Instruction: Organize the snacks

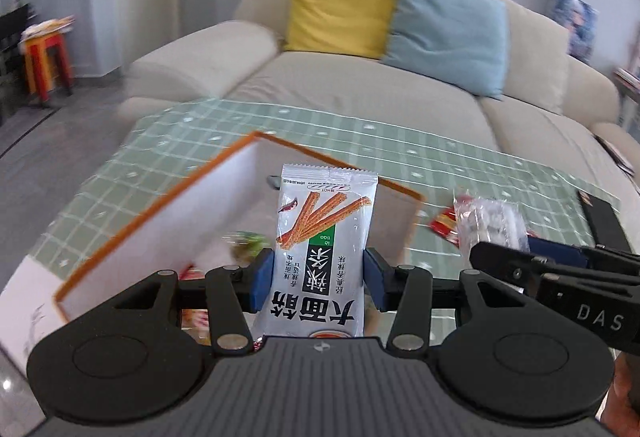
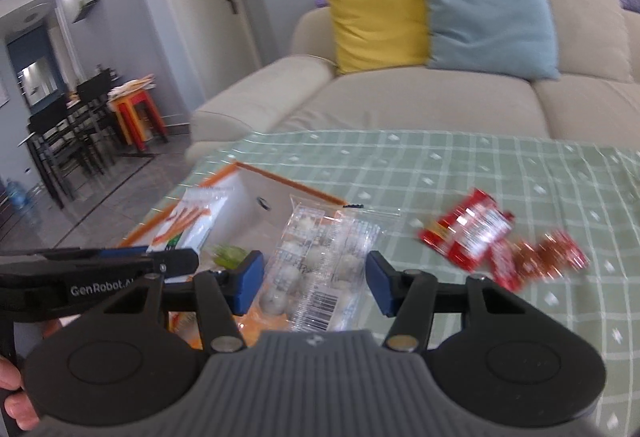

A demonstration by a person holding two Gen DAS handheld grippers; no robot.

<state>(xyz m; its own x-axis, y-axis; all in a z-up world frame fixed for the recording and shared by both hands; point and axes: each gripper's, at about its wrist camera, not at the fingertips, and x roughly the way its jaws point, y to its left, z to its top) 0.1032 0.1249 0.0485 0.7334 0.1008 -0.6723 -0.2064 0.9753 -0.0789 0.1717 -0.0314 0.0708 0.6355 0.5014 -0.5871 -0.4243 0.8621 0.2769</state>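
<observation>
Left gripper [image 1: 318,283]: clamping a white spicy-stick packet [image 1: 325,237] above the orange-rimmed box [image 1: 160,221]. Right gripper [image 2: 314,283]: gripping a clear bag of white balls [image 2: 320,269].

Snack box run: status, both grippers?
Left gripper clamps spicy-stick packet above box. Right gripper straddles clear packet, grip unclear. Red packets remain on table.

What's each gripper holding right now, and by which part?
Left gripper clamps the spicy-stick packet across its lower middle. Right gripper has the clear ball-snack bag between its jaws; contact cannot be told.
</observation>
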